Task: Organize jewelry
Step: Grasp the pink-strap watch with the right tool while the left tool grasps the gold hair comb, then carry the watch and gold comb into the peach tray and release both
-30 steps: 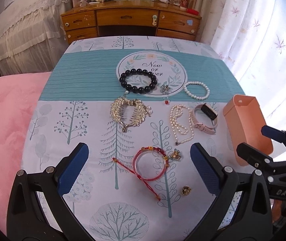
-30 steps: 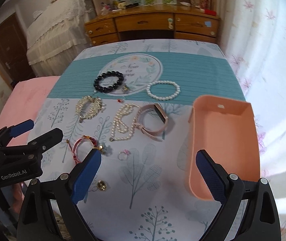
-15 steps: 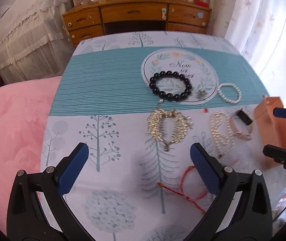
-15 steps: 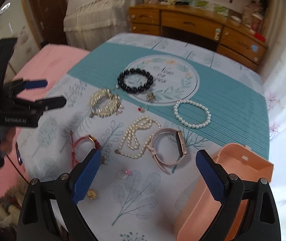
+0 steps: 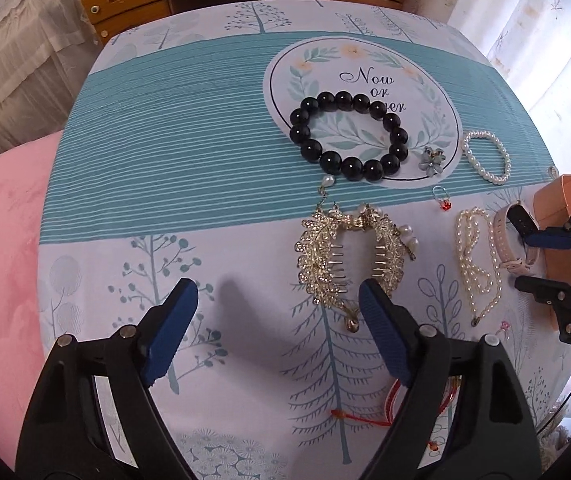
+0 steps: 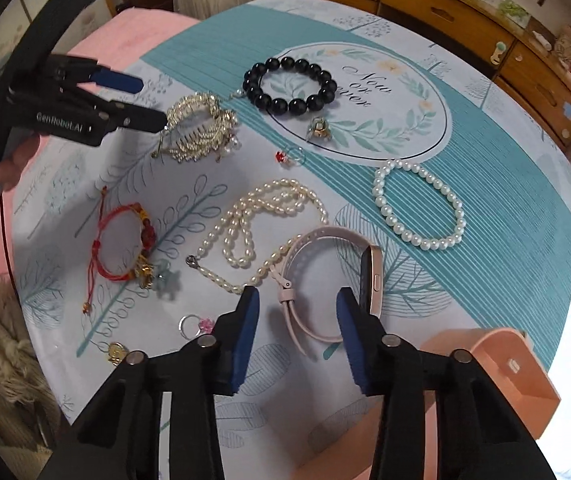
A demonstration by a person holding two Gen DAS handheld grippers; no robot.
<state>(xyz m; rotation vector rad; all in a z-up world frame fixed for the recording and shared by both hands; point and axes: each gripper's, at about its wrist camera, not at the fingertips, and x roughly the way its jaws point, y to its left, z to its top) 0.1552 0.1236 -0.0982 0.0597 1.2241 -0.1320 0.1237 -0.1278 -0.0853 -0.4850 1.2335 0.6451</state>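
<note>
While both sets of fingers have just been narrowing, released, we note the right gripper straddling, seemingly untouched, the pink watch band lying beside the tray; closing could snag the pearl necklace.

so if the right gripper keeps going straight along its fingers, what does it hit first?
Most likely the pink watch: its strap loop sits right between the right gripper fingers, whose jaws have just been closing, pads not yet on it. Depth is unclear; otherwise the tablecloth.
</note>
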